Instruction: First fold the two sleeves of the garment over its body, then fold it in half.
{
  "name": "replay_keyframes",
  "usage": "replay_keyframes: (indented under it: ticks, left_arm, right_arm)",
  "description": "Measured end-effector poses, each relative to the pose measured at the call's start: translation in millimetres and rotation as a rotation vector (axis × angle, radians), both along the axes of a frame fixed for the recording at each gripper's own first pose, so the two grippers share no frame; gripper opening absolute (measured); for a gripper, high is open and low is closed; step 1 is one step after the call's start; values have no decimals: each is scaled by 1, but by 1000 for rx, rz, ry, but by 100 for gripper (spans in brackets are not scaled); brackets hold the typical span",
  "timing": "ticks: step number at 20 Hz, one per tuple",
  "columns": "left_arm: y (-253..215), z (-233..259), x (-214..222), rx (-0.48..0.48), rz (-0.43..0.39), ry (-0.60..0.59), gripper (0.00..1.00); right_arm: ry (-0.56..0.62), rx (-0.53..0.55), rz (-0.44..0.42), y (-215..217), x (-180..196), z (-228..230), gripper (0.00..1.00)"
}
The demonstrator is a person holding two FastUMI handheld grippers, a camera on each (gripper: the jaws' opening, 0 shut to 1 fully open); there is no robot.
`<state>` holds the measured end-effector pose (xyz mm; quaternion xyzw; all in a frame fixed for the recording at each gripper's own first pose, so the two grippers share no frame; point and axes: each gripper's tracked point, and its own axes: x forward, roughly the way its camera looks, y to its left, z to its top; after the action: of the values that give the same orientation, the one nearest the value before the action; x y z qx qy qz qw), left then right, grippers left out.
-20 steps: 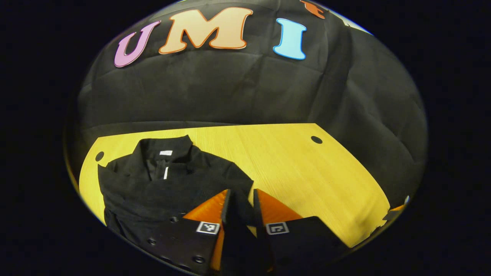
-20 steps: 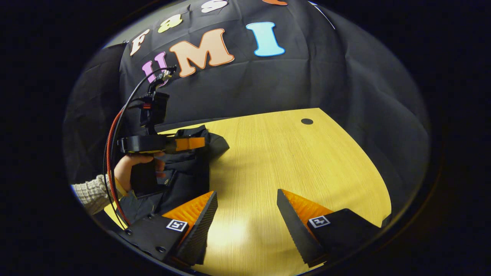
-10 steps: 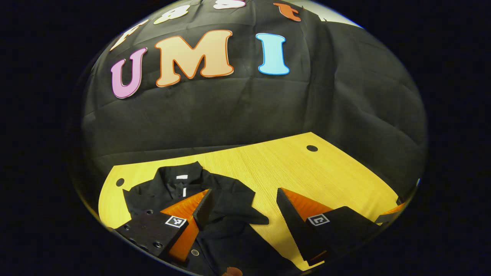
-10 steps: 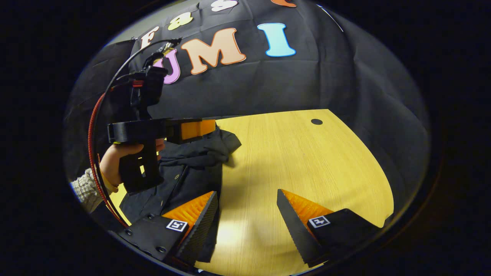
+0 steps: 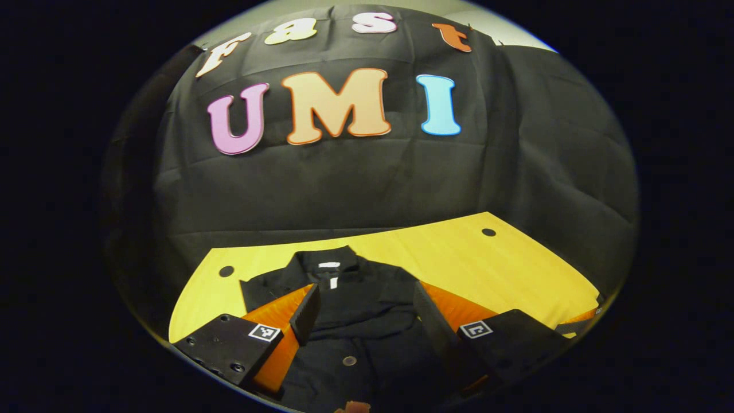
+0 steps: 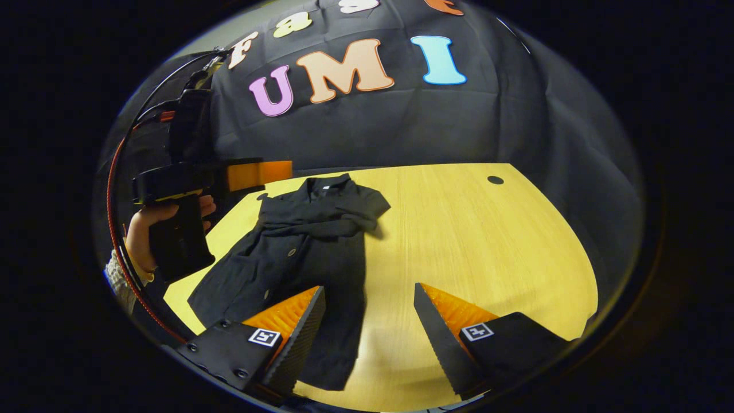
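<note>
Two grippers, both released, nothing held. Left gripper (image 5: 364, 301) — fingers spread wide, raised above the upper body of the black garment (image 5: 361, 310), no contact visible. Same left gripper (image 6: 261, 174) seen at left in the right gripper view, gripped by a hand (image 6: 146, 226), clear of the cloth. Garment (image 6: 309, 252) flat on the yellow table (image 6: 470, 241), collar toward the booth wall, one sleeve (image 6: 338, 225) folded across the chest. Right gripper (image 6: 370, 312) — fingers wide apart, over the hem edge and bare tabletop.
</note>
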<state>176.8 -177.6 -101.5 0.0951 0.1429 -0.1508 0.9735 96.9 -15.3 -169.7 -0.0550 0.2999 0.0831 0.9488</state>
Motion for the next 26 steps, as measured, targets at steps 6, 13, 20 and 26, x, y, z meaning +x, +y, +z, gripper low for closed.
replay_keyframes:
  ticks: [6,13,20,26]
  left_arm:
    - [92,-16,-47,1,71,26,97]
    - [192,-76,-114,66,158,143,97]
    - [243,-133,-165,101,206,261,98]
    - [264,-163,-187,129,227,311,96]
  right_arm:
    - [1,2,-37,41,-43,-22,98]
    - [57,-19,-112,57,-85,-70,98]
    - [90,-32,-165,52,-85,-104,94]
    - [141,-82,-169,38,-91,-145,94]
